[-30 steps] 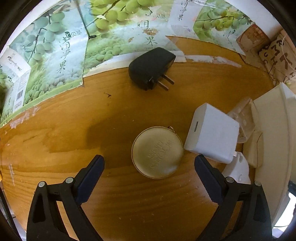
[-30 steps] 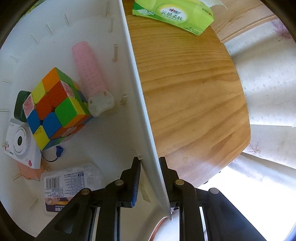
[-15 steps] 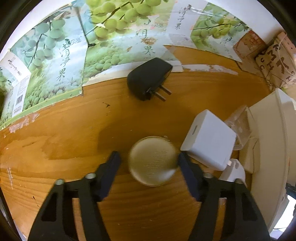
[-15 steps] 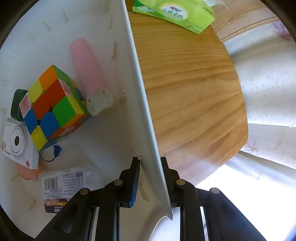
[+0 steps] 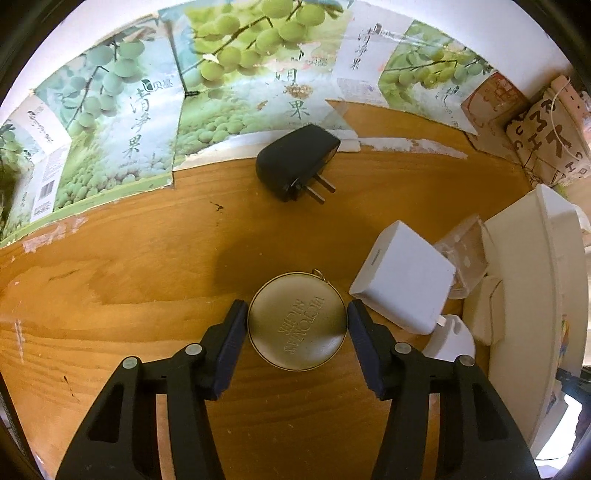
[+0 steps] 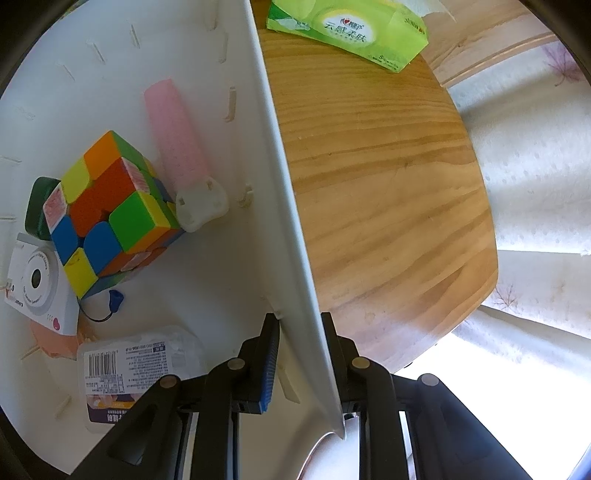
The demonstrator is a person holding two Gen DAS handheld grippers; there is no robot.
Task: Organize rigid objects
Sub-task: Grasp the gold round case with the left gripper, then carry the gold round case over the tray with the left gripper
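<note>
My left gripper [image 5: 297, 317] is shut on a round gold tin [image 5: 297, 320] with embossed lettering, its pads pressing both sides; the tin looks slightly raised off the wooden table. A black plug adapter [image 5: 295, 160] lies farther back, and a white cube charger [image 5: 404, 280] sits just right of the tin. In the right wrist view my right gripper [image 6: 300, 325] is shut on the wall of a white bin [image 6: 288, 206]. Inside the bin lie a colourful puzzle cube [image 6: 110, 206], a pink cylinder [image 6: 173, 129], a small white camera [image 6: 37, 284] and a labelled plastic pack [image 6: 122, 373].
A clear plastic case [image 5: 463, 251] and small white pieces lie between the charger and the white bin [image 5: 524, 280] at the right. Grape-printed cardboard [image 5: 155, 110] lines the table's back. A green tissue pack [image 6: 351, 27] lies on the table beyond the bin; the table edge [image 6: 480, 288] curves close by.
My left gripper's jaws went from wide apart to shut on the round tin, and the view shifted slightly closer to it. The right gripper keeps holding the bin wall, unmoved.
</note>
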